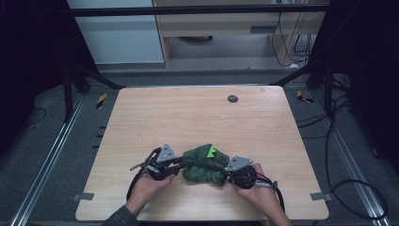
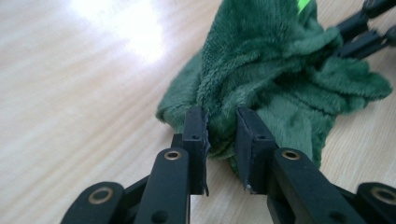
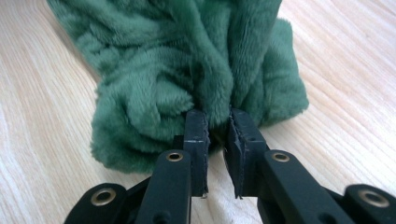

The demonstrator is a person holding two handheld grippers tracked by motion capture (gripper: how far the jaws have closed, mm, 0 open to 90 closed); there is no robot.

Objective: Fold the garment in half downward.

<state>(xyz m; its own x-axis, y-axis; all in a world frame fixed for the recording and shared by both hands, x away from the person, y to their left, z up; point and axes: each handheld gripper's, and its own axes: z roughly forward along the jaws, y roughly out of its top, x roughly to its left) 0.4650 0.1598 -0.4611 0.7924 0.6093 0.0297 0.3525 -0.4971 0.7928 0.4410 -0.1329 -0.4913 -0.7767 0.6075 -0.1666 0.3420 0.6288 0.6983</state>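
A dark green fleecy cloth with a small bright green tag lies bunched near the front of the wooden table. My left gripper holds its left side: in the left gripper view the jaws pinch a fold of the cloth at the left gripper tips. My right gripper holds the right side, and the right gripper jaws are shut on a thick fold of the cloth. Far up in the left gripper view, the right gripper's black fingers touch the cloth.
A small dark round grommet sits near the table's far edge. Two hands come in from the table's front edge. Metal rails and cables run along the floor at both sides, and black frame bars stand at the back.
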